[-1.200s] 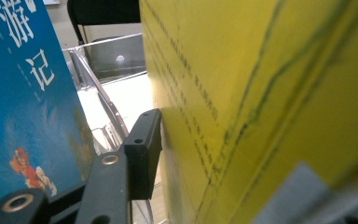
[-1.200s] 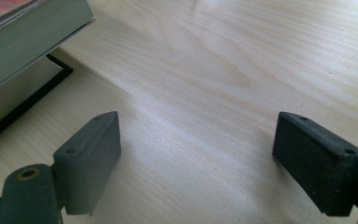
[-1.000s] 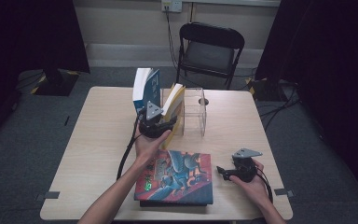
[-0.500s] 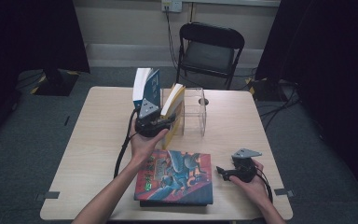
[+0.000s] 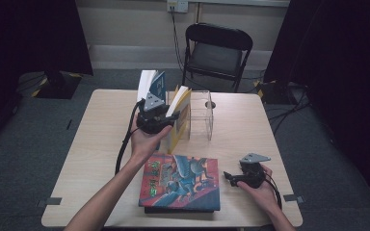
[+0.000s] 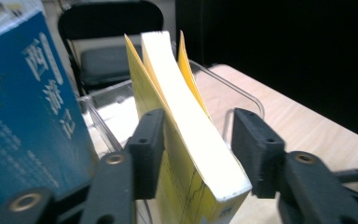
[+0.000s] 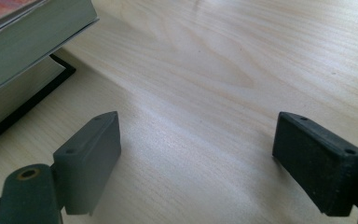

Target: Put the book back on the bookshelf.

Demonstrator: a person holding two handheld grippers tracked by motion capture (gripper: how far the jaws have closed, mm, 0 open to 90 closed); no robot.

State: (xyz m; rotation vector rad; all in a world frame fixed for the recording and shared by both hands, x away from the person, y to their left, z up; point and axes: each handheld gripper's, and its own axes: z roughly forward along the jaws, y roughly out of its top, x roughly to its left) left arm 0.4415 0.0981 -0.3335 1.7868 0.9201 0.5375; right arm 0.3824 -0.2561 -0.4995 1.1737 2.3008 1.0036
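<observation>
The left claw (image 6: 198, 154) has just been closing around a yellow paperback (image 6: 186, 154): its left pad touches the cover, the right seems a hair off, though that gap is hard to judge. The book (cream pages fanning at the top) stands in the clear rack (image 5: 201, 115) at twelve o'clock of the surface (image 5: 250, 125), beside a blue book (image 6: 28, 126). The right claw (image 7: 198, 163) rests released at four o'clock.

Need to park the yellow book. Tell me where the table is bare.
Bare: the table's left side, left of the left claw; also the right side, between the clear stand and the right claw. Crowded: the middle, with the standing blue book and the flat picture book.
</observation>
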